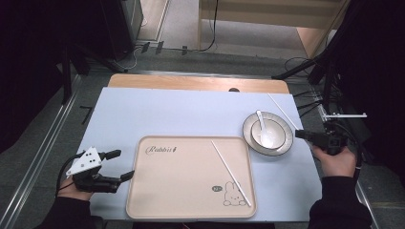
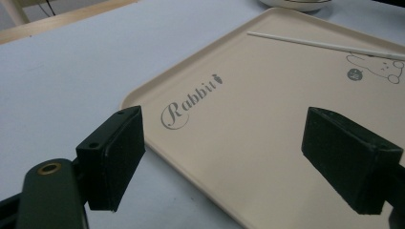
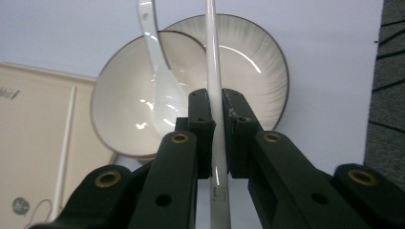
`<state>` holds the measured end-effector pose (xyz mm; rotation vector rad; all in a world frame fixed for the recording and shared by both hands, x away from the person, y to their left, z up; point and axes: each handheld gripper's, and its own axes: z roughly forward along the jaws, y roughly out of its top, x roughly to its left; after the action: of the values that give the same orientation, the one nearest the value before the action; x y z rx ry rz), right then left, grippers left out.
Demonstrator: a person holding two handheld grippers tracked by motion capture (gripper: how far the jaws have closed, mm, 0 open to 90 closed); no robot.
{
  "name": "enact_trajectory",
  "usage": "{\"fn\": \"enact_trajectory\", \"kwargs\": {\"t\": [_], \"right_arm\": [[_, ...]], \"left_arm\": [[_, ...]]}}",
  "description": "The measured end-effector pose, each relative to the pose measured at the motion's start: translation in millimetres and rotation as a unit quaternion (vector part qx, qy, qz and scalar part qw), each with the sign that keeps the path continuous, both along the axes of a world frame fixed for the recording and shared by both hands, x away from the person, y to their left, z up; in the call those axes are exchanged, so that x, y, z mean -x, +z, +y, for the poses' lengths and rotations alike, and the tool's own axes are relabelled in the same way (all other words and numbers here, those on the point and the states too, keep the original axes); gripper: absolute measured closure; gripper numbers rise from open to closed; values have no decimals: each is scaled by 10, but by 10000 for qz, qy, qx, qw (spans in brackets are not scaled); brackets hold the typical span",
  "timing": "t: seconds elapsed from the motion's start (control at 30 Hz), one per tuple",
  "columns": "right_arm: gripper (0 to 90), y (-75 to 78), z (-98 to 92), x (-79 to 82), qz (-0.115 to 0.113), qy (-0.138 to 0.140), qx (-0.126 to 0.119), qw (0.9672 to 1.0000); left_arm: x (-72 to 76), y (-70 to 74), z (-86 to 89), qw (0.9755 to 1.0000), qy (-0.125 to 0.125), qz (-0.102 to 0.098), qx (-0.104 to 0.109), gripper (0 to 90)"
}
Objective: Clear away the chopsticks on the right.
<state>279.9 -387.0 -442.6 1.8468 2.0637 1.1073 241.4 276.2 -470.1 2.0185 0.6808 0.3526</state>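
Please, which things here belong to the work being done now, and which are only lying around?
Seems part of the work:
- chopstick, clamped in the right gripper
- second chopstick lying on the tray
- left gripper, jaws open beside the tray

Untouched now:
- bowl on its plate
- spoon in the bowl
- cables on the floor

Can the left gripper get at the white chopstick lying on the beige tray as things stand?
Probably yes. The left gripper is open and holds nothing at the beige tray's left edge, and bare tray lies between it and the white chopstick. It must reach across most of the tray.
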Motion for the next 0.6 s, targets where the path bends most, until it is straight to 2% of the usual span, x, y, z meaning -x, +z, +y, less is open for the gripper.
{"fn": "enact_trajectory", "kwargs": {"t": [0.27, 0.3, 0.4, 0.6], "right_arm": [[844, 56, 288, 306, -42, 205, -5, 9998], [845, 53, 308, 324, -100, 245, 13, 9996], [844, 65, 402, 403, -63, 316, -57, 9995], [844, 48, 632, 514, -83, 516, 25, 9986]], "left_arm": [[3, 1, -2, 10000, 8, 0, 24, 152], [3, 2, -1, 10000, 2, -2, 17, 152], [5, 4, -1, 10000, 15, -7, 19, 152], [4, 3, 1, 10000, 19, -4, 18, 152]]}}
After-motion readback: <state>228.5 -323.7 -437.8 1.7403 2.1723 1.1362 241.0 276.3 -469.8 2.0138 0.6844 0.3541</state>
